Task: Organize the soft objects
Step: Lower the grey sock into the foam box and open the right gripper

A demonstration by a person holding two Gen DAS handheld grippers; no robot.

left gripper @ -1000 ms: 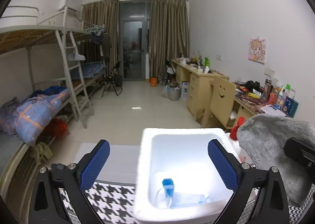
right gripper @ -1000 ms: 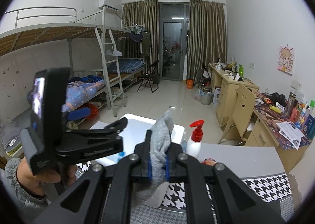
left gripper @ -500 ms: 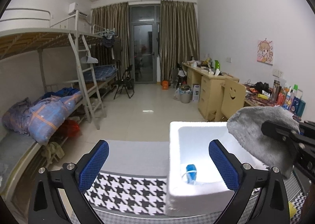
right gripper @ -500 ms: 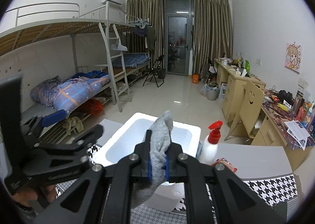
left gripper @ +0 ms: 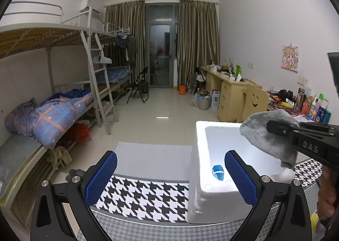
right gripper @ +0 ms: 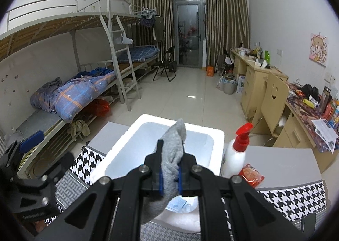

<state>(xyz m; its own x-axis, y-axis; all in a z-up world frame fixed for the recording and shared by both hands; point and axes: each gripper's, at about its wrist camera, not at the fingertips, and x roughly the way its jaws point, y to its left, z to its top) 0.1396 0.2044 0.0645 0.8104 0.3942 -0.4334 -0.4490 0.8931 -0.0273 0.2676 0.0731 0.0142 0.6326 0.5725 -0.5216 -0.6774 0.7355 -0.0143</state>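
Observation:
My right gripper (right gripper: 169, 174) is shut on a grey fuzzy sock (right gripper: 174, 152) and holds it over the open white foam box (right gripper: 216, 135). The left wrist view shows the sock (left gripper: 269, 137) hanging over the box (left gripper: 198, 169) from the right. My left gripper (left gripper: 169, 177) is open and empty, with blue pads, to the left of the box above the houndstooth cloth (left gripper: 144, 192). A small blue item (left gripper: 217, 172) and a flat packet (right gripper: 177, 206) lie on the box floor.
A white pump bottle with a red head (right gripper: 236, 157) and a red snack packet (right gripper: 251, 178) sit right of the box. A grey tabletop (left gripper: 152, 156) lies beyond the cloth. Bunk beds stand on the left, desks and a chair on the right.
My left gripper has moved left, away from the box, staying open. My right gripper has carried the sock forward over the box.

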